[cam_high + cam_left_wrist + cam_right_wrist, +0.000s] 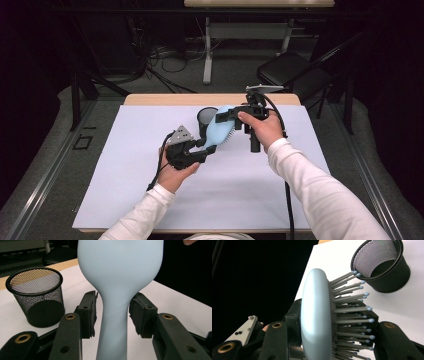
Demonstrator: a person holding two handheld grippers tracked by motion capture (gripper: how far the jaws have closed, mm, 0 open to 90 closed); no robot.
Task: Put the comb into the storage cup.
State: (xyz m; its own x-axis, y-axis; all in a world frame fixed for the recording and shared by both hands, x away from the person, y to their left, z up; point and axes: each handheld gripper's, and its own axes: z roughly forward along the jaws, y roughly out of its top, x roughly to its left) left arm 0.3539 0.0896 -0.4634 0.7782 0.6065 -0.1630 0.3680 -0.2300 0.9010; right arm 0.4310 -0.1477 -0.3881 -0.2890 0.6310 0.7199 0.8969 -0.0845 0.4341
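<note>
Partly hidden by the right claw [231, 116] clamping its head, the hairbrush [218, 131] handle stands between loosened left claw [210, 146] pads.

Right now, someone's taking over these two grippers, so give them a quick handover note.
Right gripper: shut on the pale blue hairbrush, clamping its head, back on one side and bristles on the other.
Left gripper: open, jaws flanking the brush handle with gaps on both sides.
Black mesh cup: upright on the white table, just beyond the brush.
Done: brush lifted off the table, passed to the right gripper.
Left: probably placing it in the cup.
</note>
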